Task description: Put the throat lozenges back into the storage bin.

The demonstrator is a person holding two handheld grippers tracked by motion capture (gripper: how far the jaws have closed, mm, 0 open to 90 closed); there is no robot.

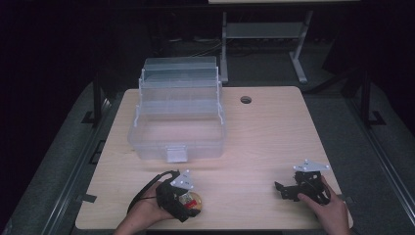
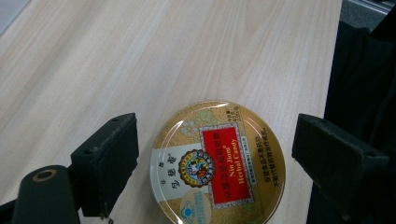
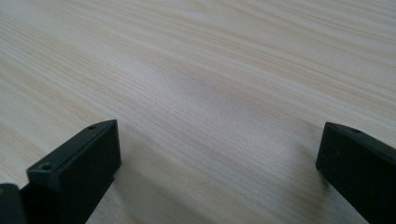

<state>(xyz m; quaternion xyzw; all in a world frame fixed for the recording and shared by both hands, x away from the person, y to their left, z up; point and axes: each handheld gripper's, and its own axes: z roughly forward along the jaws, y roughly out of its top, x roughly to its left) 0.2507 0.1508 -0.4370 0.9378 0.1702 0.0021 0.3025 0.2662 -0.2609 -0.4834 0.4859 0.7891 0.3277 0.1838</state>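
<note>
A round gold candy tin (image 2: 217, 161) with a red label lies flat on the wooden table (image 1: 254, 142) near its front edge. My left gripper (image 2: 217, 163) is open, tilted down over the tin, one jaw on each side of it with a gap on both sides. In the high view the tin (image 1: 194, 201) peeks out under that left gripper (image 1: 188, 203). My right gripper (image 1: 284, 191) rests low near the front right, and in the right gripper view the right gripper (image 3: 217, 168) stands open over bare wood.
A clear plastic storage box (image 1: 177, 117) with its lid raised stands at the back left of the table. A round cable hole (image 1: 245, 100) sits behind the middle. The table's front edge (image 2: 327, 93) lies just beside the tin.
</note>
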